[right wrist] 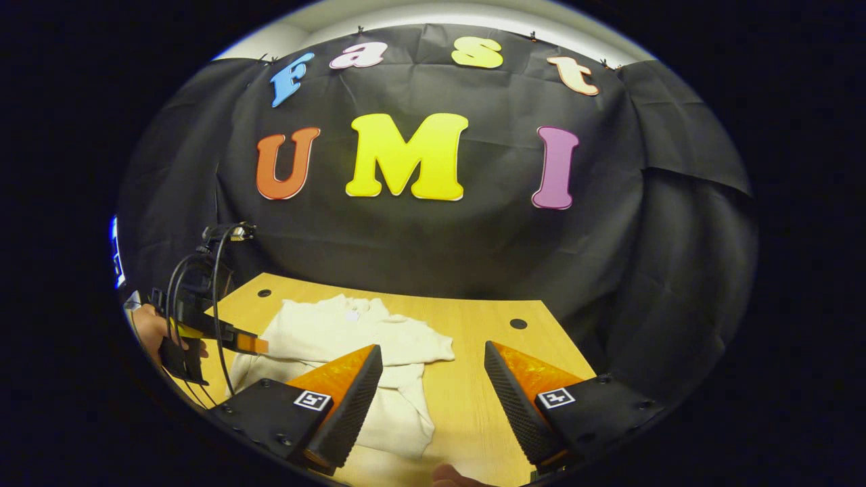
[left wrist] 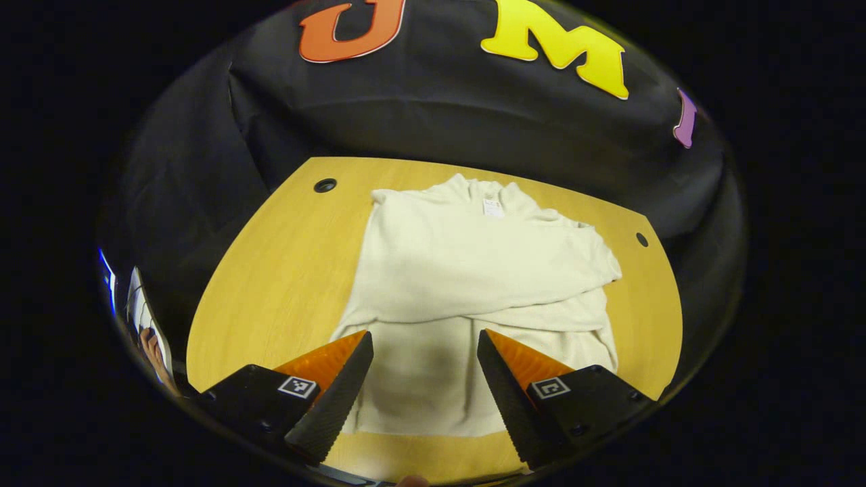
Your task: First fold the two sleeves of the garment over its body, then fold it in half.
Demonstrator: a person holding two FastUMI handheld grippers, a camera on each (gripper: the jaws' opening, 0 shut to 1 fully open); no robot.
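- Garment, cream knit long-sleeved top (left wrist: pixel 467 297), lies flat on light wooden table (left wrist: pixel 270 284) straight ahead of left gripper (left wrist: pixel 425 379); jaws apart, holding nothing, hem just beyond the tips.
- Both sleeves look folded across the body, collar at far end; judged step: the half fold. Pinch both hem corners, lift evenly, carry toward collar so sleeves stay tucked.
- Right gripper (right wrist: pixel 433 399) jaws apart, empty, garment ahead-left of its tips.
- Left gripper view gives sleeve overlap and hem; right gripper view adds the other gripper in a hand (right wrist: pixel 152 328), far left.
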